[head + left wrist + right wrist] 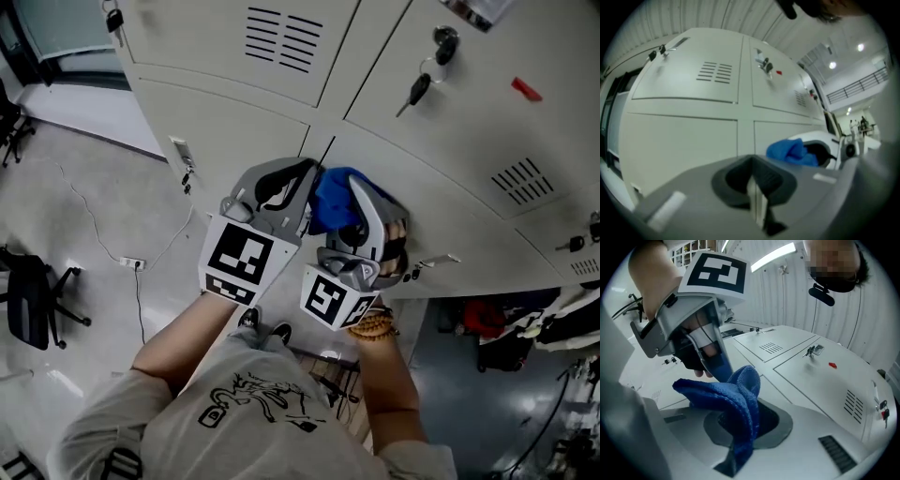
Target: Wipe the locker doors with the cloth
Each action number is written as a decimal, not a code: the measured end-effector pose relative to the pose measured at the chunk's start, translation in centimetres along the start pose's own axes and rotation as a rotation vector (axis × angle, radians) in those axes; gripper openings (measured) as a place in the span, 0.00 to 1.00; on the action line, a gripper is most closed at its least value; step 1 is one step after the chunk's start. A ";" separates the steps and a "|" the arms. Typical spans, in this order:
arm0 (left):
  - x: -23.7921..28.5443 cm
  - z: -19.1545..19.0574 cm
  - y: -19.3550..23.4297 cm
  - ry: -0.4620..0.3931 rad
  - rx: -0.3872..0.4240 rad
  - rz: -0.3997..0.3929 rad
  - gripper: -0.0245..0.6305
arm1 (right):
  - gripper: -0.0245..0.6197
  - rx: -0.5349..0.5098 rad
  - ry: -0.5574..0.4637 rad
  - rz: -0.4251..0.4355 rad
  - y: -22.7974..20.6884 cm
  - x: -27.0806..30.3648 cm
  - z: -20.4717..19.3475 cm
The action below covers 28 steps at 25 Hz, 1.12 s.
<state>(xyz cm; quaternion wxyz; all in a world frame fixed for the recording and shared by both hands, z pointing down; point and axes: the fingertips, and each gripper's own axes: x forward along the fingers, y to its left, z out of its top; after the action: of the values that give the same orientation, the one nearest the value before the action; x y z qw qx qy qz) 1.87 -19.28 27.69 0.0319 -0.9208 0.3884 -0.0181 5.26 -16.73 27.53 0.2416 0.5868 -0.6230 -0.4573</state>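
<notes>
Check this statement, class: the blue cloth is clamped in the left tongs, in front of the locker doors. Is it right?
One point is wrong: the blue cloth is clamped in the right tongs, not the left; the right gripper view shows it. The left tongs are shut, empty. It is indeed in front of the locker doors.

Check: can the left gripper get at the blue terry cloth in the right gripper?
Probably yes: the left gripper sits beside the blue terry cloth, nothing between, though its jaws are together.
</notes>
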 end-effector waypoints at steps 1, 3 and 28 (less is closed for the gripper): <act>0.1 -0.7 -0.4 0.004 0.000 -0.004 0.04 | 0.08 0.001 0.007 0.002 0.5 -0.4 -0.7; 0.3 -2.1 -0.9 0.017 -0.013 -0.008 0.04 | 0.08 0.009 0.026 0.007 1.5 -1.2 -2.3; 0.4 -16.1 -2.0 0.175 -0.098 -0.008 0.04 | 0.08 0.042 0.114 0.229 21.1 -6.4 -13.1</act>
<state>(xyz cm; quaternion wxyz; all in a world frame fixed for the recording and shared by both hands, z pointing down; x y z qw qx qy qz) 2.63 -18.87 43.93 -0.0471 -0.9177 0.3863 -0.0796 6.72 -16.66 53.18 0.3150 0.5419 -0.6805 -0.3794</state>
